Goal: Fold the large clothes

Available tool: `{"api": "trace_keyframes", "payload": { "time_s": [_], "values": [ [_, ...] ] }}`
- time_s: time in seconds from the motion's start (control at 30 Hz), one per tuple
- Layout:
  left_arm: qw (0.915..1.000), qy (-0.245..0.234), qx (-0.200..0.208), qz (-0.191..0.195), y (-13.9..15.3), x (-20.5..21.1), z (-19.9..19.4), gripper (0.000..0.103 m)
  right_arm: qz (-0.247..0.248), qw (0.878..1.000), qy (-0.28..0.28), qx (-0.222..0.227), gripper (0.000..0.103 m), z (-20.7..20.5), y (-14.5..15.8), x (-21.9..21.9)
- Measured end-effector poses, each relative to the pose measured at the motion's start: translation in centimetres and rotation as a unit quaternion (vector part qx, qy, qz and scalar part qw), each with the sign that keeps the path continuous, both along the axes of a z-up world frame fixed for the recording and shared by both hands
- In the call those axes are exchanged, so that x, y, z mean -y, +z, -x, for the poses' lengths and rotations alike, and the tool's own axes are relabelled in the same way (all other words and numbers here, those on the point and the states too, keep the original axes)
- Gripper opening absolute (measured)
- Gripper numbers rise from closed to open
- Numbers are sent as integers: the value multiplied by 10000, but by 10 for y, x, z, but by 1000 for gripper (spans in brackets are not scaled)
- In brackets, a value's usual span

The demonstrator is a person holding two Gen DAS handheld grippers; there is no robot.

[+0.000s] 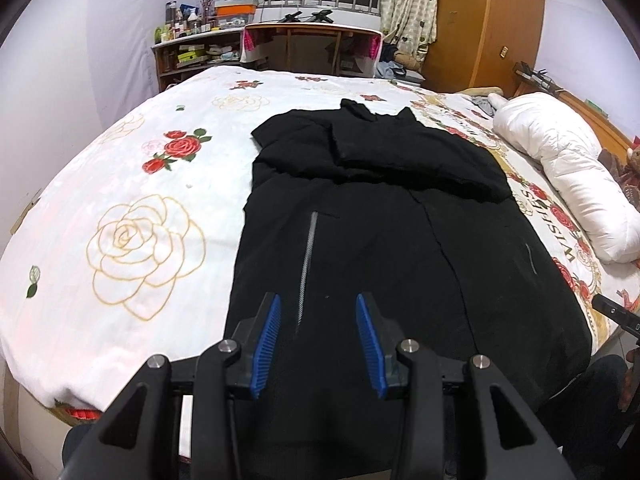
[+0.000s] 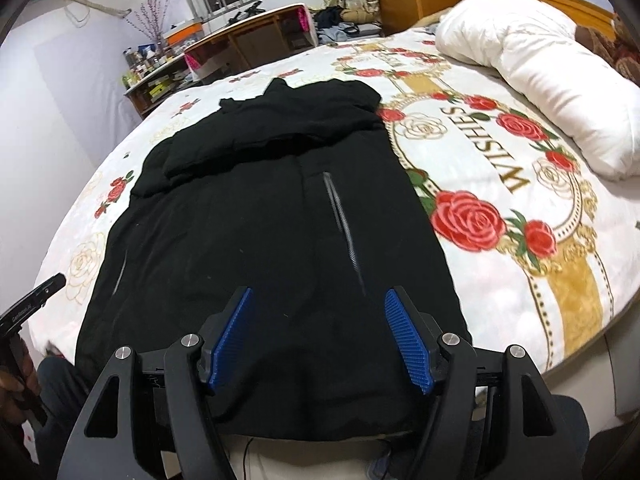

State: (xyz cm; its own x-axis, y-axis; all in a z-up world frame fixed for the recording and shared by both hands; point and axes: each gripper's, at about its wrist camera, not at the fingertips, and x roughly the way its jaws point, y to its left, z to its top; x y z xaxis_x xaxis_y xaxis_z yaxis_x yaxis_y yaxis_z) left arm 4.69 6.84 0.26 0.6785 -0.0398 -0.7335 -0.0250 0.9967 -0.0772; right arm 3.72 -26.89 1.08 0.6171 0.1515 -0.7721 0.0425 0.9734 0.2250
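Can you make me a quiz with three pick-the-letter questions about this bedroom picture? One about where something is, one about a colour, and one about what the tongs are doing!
1. Where does the coat lie?
A. On the bed
B. On the desk
C. On the floor

2. What colour are the pads inside the tongs?
A. Red
B. Blue
C. Green

3. What are the two tongs doing?
A. Both are pinching the coat
B. One holds a pillow
C. Both are open and hold nothing

Answers:
1. A, the black coat is spread flat on the flowered blanket of the bed.
2. B, the ribbed pads on the fingers are bright blue in both views.
3. C, the left tongs and right tongs each show a wide gap between the fingers, with only the coat lying beyond them and nothing gripped.
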Motion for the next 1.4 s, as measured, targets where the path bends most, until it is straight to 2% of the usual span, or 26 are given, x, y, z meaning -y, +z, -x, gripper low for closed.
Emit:
{"api": "trace_keyframes", "payload": {
  "time_s": [0.4,0.5,0.83,1.03,1.23,1.33,1.4],
  "values": [
    [9974,437,-559,132,-45,-31,8,42,-69,9986,-362,-391,70,2,-29,33],
    [9961,498,-710,182,-54,-36,10,46,-246,9969,-527,-539,74,2,-36,44],
    [9916,570,-1115,319,-84,-41,11,57,-571,9878,-1004,-1040,75,-7,-60,70],
    [9907,539,-1187,380,-91,-38,13,61,-743,9810,-972,-1503,75,-13,-80,71],
    [9897,504,-1287,362,-99,-35,11,63,-809,9797,-882,-1606,77,-12,-84,68],
    [9896,507,-1319,278,-100,-31,10,63,-965,9756,-898,-1754,77,-11,-87,71],
    [9899,441,-1322,242,-99,-28,11,56,-924,9753,-867,-1806,76,-9,-86,67]
  ]
}}
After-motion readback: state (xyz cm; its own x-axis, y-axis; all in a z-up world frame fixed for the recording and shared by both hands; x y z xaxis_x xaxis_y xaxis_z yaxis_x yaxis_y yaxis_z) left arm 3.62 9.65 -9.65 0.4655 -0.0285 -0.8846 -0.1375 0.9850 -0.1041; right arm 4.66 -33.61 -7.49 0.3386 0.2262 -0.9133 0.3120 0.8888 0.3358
